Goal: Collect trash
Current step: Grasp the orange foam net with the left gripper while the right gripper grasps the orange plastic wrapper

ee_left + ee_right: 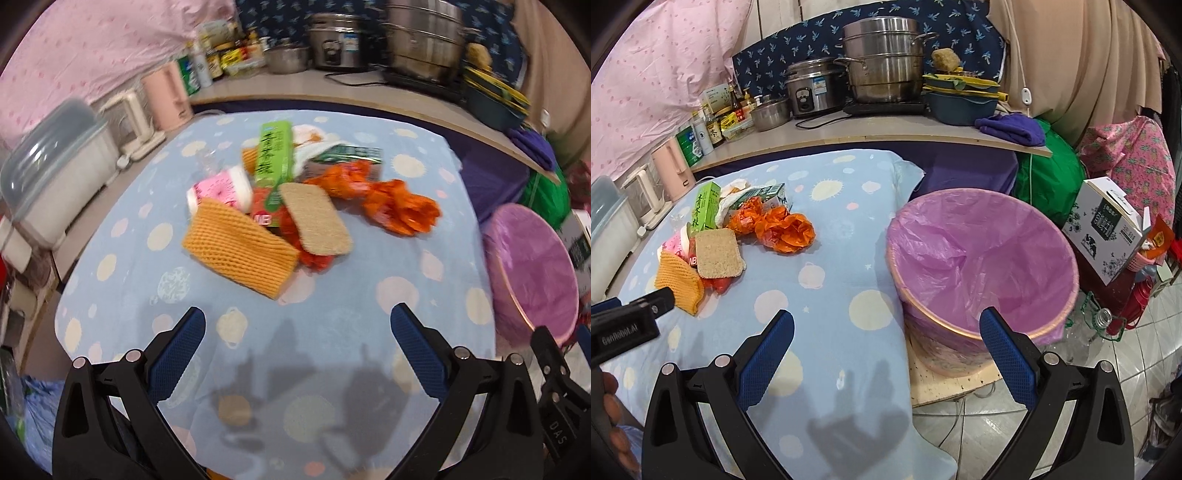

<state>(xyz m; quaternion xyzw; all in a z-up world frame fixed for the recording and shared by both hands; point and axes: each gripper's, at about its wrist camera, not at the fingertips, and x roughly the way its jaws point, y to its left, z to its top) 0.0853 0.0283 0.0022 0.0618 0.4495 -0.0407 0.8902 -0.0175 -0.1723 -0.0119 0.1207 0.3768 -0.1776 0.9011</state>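
A pile of trash lies on the blue spotted tablecloth (pixel 369 266): an orange foam net (pixel 236 247), a tan sponge pad (pixel 314 218), a green carton (pixel 275 151), a pink cup (pixel 218 192) and a crumpled orange plastic bag (pixel 388 199). The pile also shows in the right wrist view, with the sponge pad (pixel 718 253) and orange bag (pixel 785 229). My left gripper (pixel 297 332) is open and empty, short of the pile. My right gripper (pixel 886 332) is open and empty, between the table edge and the pink-lined bin (pixel 982 258). The bin also shows in the left wrist view (pixel 532 262).
A counter (pixel 849 136) behind the table holds steel pots (pixel 882 62), a rice cooker (pixel 812 88), bottles and a purple cloth (pixel 1012 127). A pink kettle (pixel 166 96) and a plastic container (pixel 55 166) stand at left. A printed box (pixel 1108 229) and green bag (pixel 1049 184) sit right of the bin.
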